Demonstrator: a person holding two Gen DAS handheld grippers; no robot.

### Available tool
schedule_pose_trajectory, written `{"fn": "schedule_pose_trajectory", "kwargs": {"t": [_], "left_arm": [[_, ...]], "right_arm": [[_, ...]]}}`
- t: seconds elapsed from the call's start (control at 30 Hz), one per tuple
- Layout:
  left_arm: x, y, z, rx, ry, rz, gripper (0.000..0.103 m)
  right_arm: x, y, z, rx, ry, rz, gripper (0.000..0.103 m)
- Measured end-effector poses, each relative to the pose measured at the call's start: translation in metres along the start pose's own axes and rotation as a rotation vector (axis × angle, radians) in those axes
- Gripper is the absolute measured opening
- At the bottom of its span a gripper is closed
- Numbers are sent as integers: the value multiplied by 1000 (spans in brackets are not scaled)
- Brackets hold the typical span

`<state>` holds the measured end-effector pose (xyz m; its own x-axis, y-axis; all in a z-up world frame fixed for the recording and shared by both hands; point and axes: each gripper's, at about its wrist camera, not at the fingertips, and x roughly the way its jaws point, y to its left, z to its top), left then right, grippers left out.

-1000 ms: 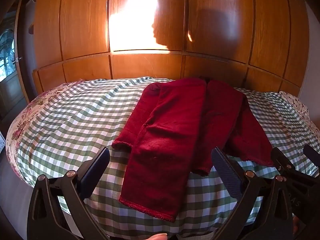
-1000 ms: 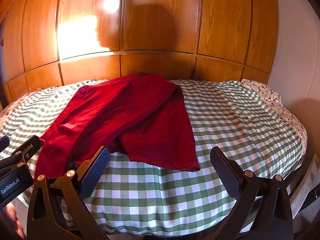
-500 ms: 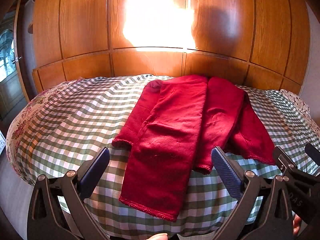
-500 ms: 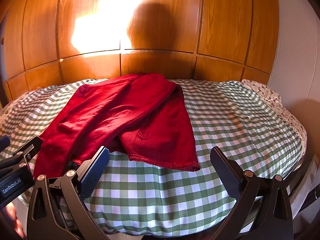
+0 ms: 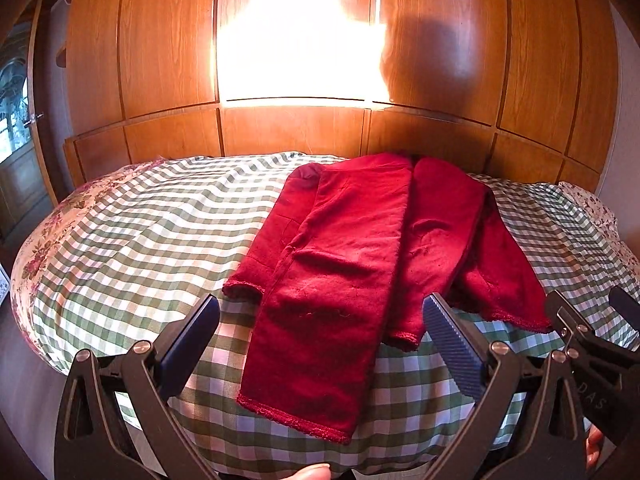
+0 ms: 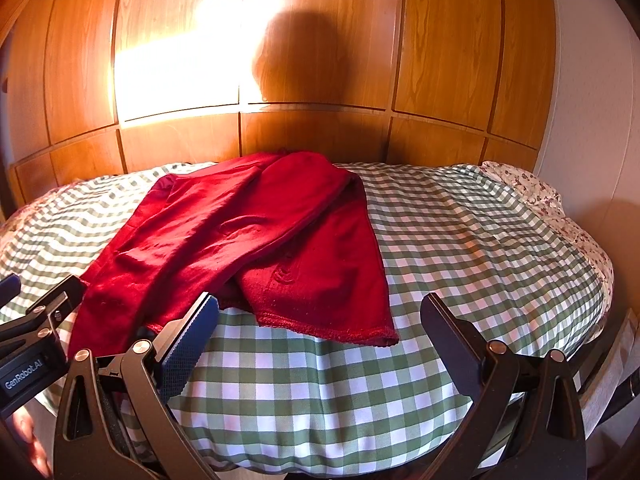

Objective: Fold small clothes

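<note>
Sunlight patch (image 5: 300,40) widened; red garment (image 5: 360,272) lies lengthwise toward the wardrobe (image 5: 440,120).

The left tool (image 6: 24,320) is running off the frame's lower left; red garment (image 6: 256,240) folds are hiding underlying layers.

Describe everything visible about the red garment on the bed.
The red garment is a deep crimson, soft, fleecy-looking top with long sleeves and scalloped trim along its hems. It lies flat on the green-checked bedspread, both sides folded inward so the panels overlap, with sleeve cuffs showing at either side. Nothing grips it; both tongs, the left and the right, hover open before its near hem.
</note>
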<state>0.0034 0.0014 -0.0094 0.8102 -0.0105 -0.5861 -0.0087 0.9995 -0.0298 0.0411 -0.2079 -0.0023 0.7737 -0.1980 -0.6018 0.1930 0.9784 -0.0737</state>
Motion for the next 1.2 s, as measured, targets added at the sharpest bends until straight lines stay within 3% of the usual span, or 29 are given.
{"fn": "schedule_pose_trajectory", "kwargs": {"t": [0.73, 1.2], "left_arm": [[4, -4, 2, -7, 11, 0, 101], [22, -1, -5, 7, 69, 6, 101]], "right_arm": [[1, -2, 1, 1, 8, -1, 100], [19, -4, -6, 12, 62, 2, 100]]}}
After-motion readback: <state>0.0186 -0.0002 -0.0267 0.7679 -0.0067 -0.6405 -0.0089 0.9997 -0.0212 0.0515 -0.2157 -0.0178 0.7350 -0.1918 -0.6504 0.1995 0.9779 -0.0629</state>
